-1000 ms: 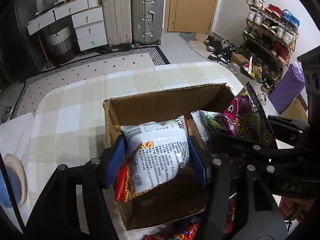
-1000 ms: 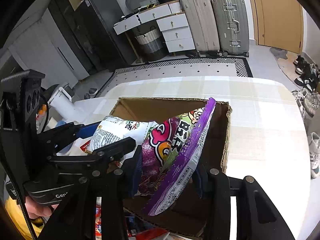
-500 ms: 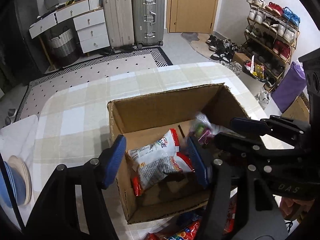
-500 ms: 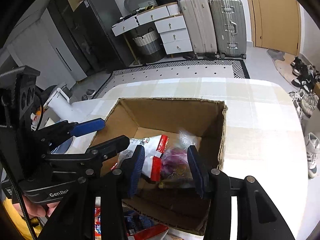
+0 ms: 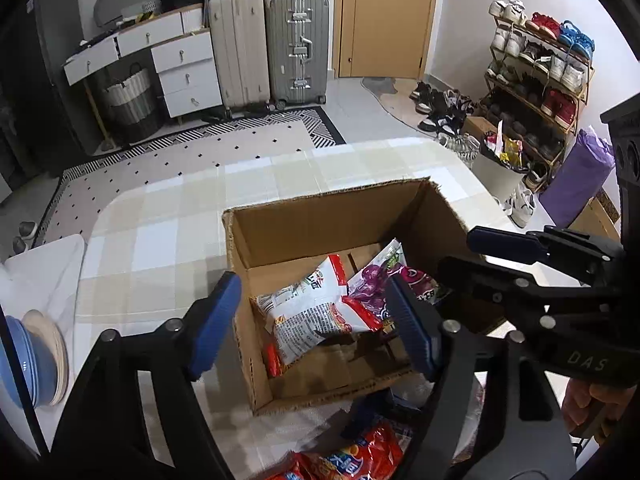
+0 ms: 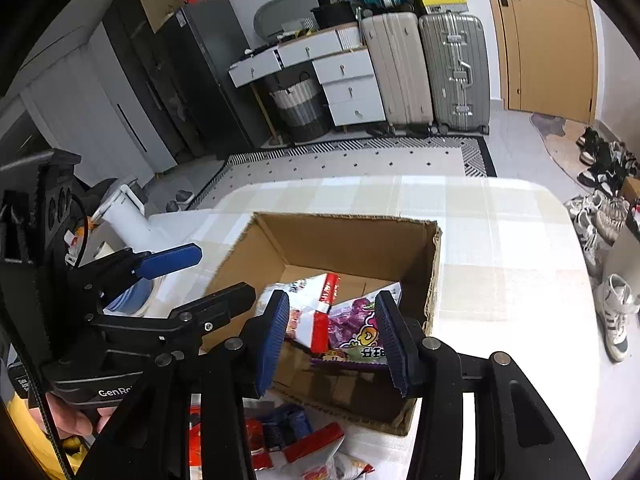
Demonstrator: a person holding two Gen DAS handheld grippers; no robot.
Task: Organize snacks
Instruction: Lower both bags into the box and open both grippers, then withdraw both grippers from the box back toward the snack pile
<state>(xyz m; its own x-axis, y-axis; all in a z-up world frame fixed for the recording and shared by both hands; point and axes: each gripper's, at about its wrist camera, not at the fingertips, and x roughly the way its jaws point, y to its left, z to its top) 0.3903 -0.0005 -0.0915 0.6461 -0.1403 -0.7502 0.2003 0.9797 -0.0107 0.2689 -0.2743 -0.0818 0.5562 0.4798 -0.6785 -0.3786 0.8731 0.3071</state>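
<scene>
Your left gripper (image 5: 316, 322) hangs over the near left corner of the open cardboard box (image 5: 320, 216) at the centre of the frame, its jaws having just been opening and now standing wide with nothing pressed between the blue pads (image 5: 216, 320). Your right gripper (image 6: 332, 344) hovers above the box's near edge in the lower middle of its view, jaws parted a little and empty. Two snacks lie on the box floor: a white-and-red bag (image 5: 312, 312) at the left and a purple bag (image 6: 356, 328) overlapping it at the right. More red packets (image 5: 352, 456) sit on the checked surface (image 5: 160, 232) at the bottom of the frame, just outside the box. Stacked bowls (image 5: 36, 360) rest at the far left edge.
</scene>
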